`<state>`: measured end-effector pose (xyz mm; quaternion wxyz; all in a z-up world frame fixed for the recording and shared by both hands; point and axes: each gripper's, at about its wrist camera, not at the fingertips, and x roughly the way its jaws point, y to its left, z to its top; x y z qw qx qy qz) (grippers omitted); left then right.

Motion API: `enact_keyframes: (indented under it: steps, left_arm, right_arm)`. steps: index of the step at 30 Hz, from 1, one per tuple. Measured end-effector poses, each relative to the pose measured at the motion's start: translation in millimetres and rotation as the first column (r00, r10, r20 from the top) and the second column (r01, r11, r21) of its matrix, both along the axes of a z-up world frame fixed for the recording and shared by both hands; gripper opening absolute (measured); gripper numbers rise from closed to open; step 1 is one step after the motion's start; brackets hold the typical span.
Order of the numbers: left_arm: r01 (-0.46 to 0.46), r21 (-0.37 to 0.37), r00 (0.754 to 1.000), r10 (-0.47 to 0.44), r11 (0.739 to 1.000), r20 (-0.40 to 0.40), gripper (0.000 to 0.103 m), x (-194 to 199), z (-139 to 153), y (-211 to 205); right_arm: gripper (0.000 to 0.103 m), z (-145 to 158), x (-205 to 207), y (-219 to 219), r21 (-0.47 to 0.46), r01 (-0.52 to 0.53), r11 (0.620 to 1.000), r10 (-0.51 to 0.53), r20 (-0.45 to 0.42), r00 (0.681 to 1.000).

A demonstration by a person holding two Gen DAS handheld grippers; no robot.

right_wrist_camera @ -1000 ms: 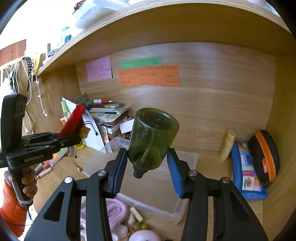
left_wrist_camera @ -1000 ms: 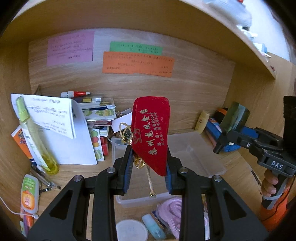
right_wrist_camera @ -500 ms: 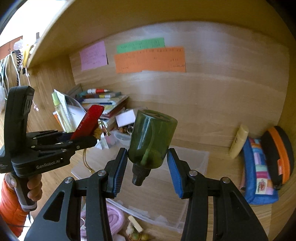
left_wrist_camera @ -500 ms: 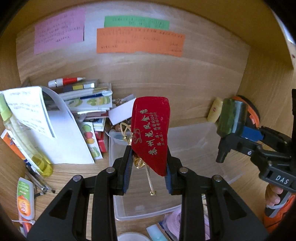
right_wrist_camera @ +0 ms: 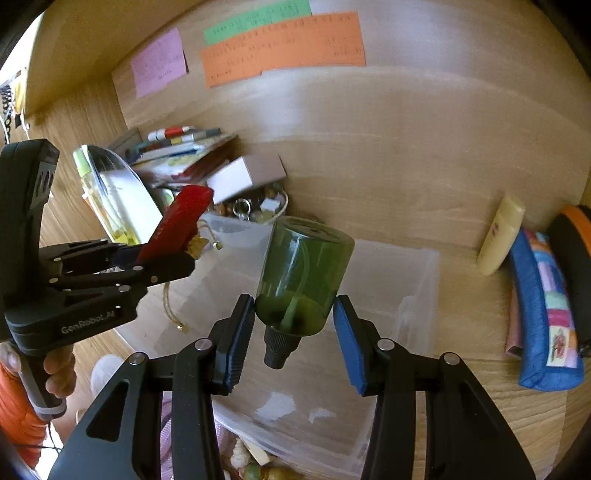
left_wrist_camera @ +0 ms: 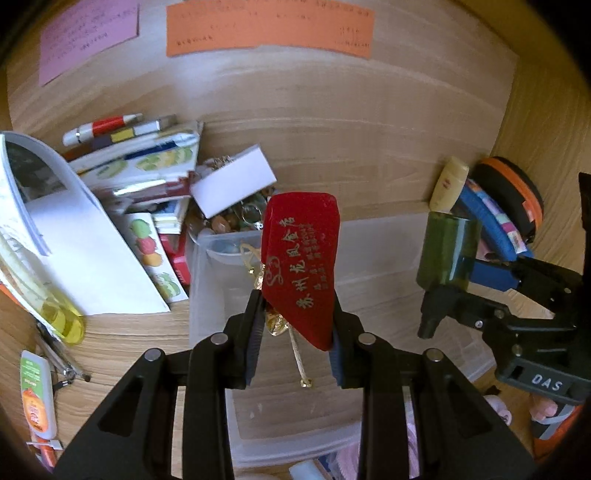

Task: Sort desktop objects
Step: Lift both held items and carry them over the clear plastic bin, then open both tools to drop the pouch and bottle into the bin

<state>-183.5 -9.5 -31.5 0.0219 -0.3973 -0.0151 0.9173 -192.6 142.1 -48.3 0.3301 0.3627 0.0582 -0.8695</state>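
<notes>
My left gripper (left_wrist_camera: 295, 325) is shut on a red pouch (left_wrist_camera: 301, 266) with gold lettering; a gold cord with a charm (left_wrist_camera: 299, 363) hangs below it. It hovers over a clear plastic bin (left_wrist_camera: 384, 236). My right gripper (right_wrist_camera: 293, 332) is shut on a dark green bottle (right_wrist_camera: 303, 273), held cap down over the same bin (right_wrist_camera: 417, 280). The bottle also shows in the left wrist view (left_wrist_camera: 445, 254), and the pouch in the right wrist view (right_wrist_camera: 177, 221).
A stack of books and papers (left_wrist_camera: 122, 177) with a red-and-white marker (left_wrist_camera: 99, 127) lies left. A small tub of trinkets (left_wrist_camera: 229, 225) sits beside the bin. A cream tube (left_wrist_camera: 448, 182), blue pencil case (right_wrist_camera: 543, 306) and orange-black case (left_wrist_camera: 509, 199) lie right. Sticky notes (left_wrist_camera: 266, 26) hang on the back wall.
Both grippers have moved forward and down toward the clear bin, each keeping hold of its object. The back wall and bin look nearer and larger.
</notes>
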Motion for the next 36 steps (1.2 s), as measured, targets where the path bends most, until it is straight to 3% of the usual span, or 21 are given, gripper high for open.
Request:
enact_keyframes:
  steps: [13,17,22,24,26,30,32,36]
  left_arm:
    - [-0.002,-0.006,0.998,0.002,1.0,0.063,0.032,-10.7,-20.6,6.9]
    - [-0.002,-0.014,0.998,0.003,1.0,0.07,0.045,-7.8,-24.5,10.5]
    - [-0.003,-0.02,0.998,0.005,1.0,0.069,0.051,-6.3,-27.5,15.1]
    - [-0.001,-0.023,0.998,0.003,1.0,0.064,0.057,-8.7,-28.5,14.7]
    - [-0.002,-0.025,0.998,0.004,1.0,0.057,0.058,-11.4,-28.4,15.7]
    - [-0.012,-0.024,0.999,0.013,1.0,0.044,0.069,-7.5,-23.5,11.5]
    - [-0.024,-0.025,0.999,0.024,0.999,0.026,0.07,-4.0,-17.7,8.5]
    - [-0.04,-0.022,0.999,0.04,0.999,-0.013,0.073,5.4,-2.4,4.8]
  right_arm:
    - [0.041,-15.3,-6.6,-7.1,0.054,0.001,0.999,-0.003,0.025,1.0]
    - [0.041,-16.8,-4.6,-11.0,0.064,-0.005,0.998,0.004,0.021,1.0]
    - [0.041,-17.1,-2.0,-9.5,0.07,-0.007,0.998,0.006,0.02,1.0]
    - [0.043,-16.9,-1.5,-9.9,0.073,-0.006,0.997,0.005,0.017,1.0]
    - [0.055,-15.4,0.2,-9.0,0.078,0.002,0.997,-0.002,0.001,1.0]
    - [0.065,-8.7,4.9,-9.4,0.079,0.018,0.997,-0.014,-0.054,0.998]
    - [0.07,-4.8,8.1,-9.5,0.083,0.026,0.996,-0.019,-0.084,0.996]
    - [0.071,0.8,12.9,-11.4,0.096,0.036,0.995,-0.024,-0.127,0.992]
